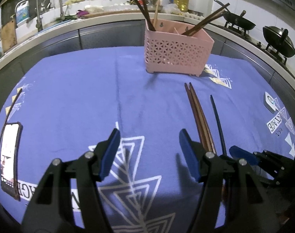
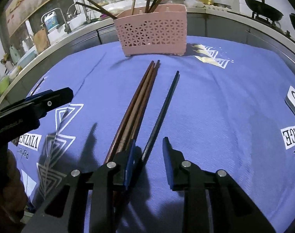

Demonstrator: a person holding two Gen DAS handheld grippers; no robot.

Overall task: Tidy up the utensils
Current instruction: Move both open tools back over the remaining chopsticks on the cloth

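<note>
Right wrist view: right gripper (image 2: 149,162), narrowed but gripping nothing, straddles the thin dark-blue chopstick (image 2: 163,112) on the tabletop; stiff, light, probably slippery, best pinched near this thicker end.

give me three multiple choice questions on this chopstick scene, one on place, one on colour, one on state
1. Where does the pink basket stand?
A. on the blue cloth
B. in the sink
C. on the stove

2. What colour is the single chopstick lying apart from the brown chopsticks?
A. white
B. dark blue-black
C. pink

3. What lies between the fingers of the right gripper?
A. the phone
B. nothing
C. the dark chopstick's near end

Answers: 1 A, the basket's feet rest on the cloth; 2 B, it looks near black beside the brown ones; 3 C, the stick runs into the gap, with the fingers not yet pressing on it.
</note>
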